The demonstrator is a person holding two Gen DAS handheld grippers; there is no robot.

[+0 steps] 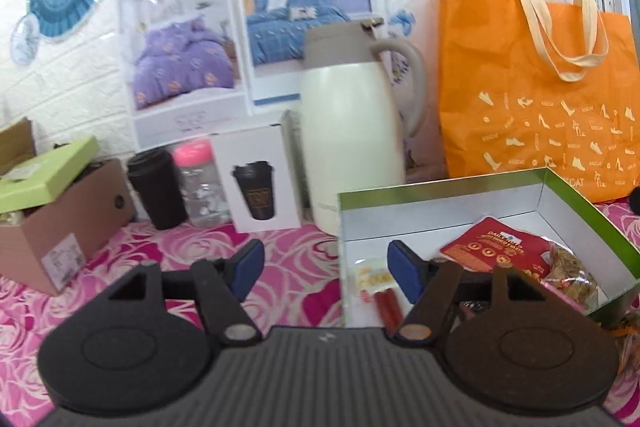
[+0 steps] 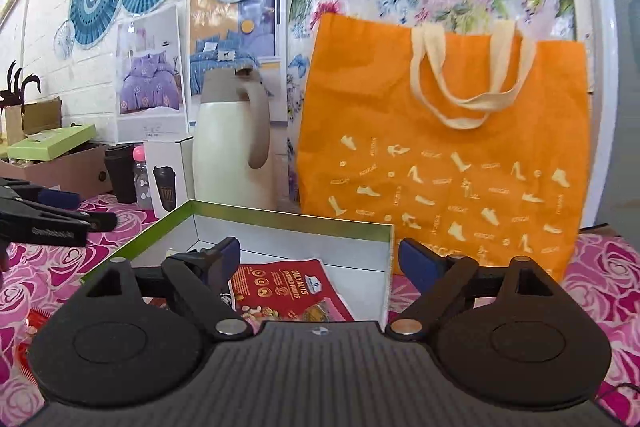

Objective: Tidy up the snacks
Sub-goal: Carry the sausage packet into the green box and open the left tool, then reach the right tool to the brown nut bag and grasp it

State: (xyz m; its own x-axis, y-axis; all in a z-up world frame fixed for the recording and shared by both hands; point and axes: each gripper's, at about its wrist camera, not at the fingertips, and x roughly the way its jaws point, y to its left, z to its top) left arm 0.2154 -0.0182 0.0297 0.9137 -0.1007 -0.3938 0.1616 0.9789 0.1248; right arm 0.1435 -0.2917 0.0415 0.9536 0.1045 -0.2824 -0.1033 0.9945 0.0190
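An open box with green outer walls and a white inside [image 1: 448,189] [image 2: 292,221] lies on the pink rose tablecloth. In it lie a red nut packet [image 1: 486,251] [image 2: 282,285], a clear bag of snacks [image 1: 572,277], a small yellow packet [image 1: 370,275] and red sticks [image 1: 388,305]. My left gripper [image 1: 326,269] is open and empty, over the box's left wall. My right gripper [image 2: 320,261] is open and empty, over the box's right part. The left gripper also shows in the right wrist view [image 2: 60,211], at the left.
An orange tote bag [image 1: 536,99] [image 2: 444,155] and a cream thermos jug [image 1: 352,123] [image 2: 232,147] stand behind the box. A white cup carton [image 1: 258,179], a black cup [image 1: 156,187], a pink-capped bottle [image 1: 198,183] and a cardboard box with a green lid [image 1: 56,211] stand left. A red wrapper [image 2: 38,319] lies left.
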